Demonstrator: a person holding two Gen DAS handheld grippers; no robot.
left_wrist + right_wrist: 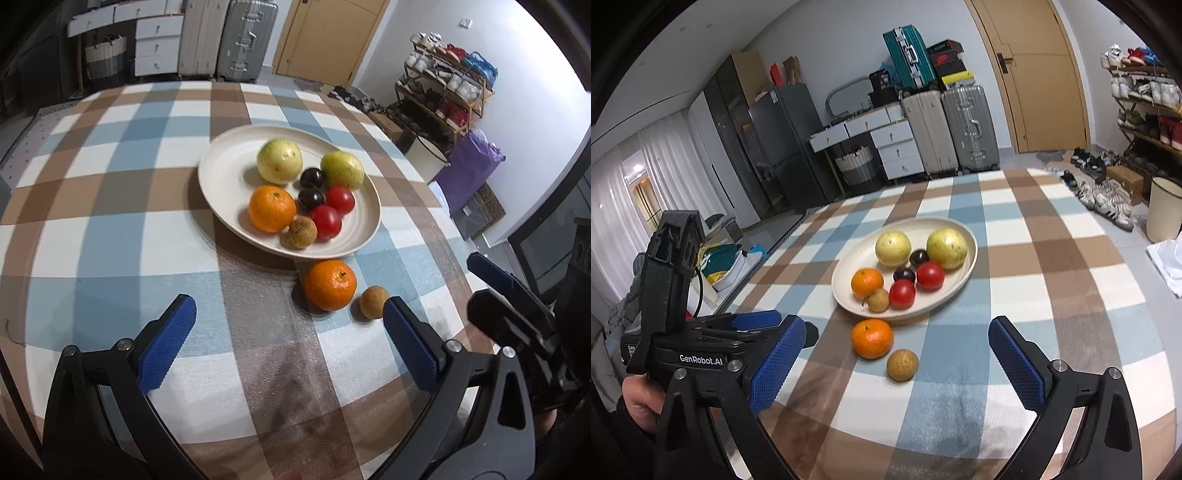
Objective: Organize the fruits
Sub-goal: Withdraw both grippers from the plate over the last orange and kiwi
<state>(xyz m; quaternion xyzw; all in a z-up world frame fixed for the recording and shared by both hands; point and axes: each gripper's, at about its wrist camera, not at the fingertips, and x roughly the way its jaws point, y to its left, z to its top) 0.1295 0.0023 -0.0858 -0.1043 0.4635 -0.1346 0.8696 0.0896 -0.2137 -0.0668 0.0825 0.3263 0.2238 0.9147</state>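
Note:
A cream plate (pixel 225 177) (pixel 857 258) on the checked tablecloth holds two pale green guavas (pixel 279 161), an orange (pixel 272 208), two red tomatoes (pixel 325 221), two dark plums (pixel 310 198) and a small brown fruit (pixel 301 232). In front of the plate a second orange (pixel 330 284) (pixel 871 338) and a small brown fruit (pixel 373 301) (pixel 902 365) lie on the cloth. My left gripper (pixel 291 339) is open and empty, near side of them. My right gripper (pixel 897 362) is open, with the brown fruit between its fingers' line, apart from both pads.
The right gripper shows at the right edge of the left wrist view (pixel 509 295); the left gripper shows at left in the right wrist view (pixel 701 332). Suitcases (pixel 967 129), drawers, a shoe rack (pixel 443 81) and a bin (pixel 1163 210) stand beyond the table.

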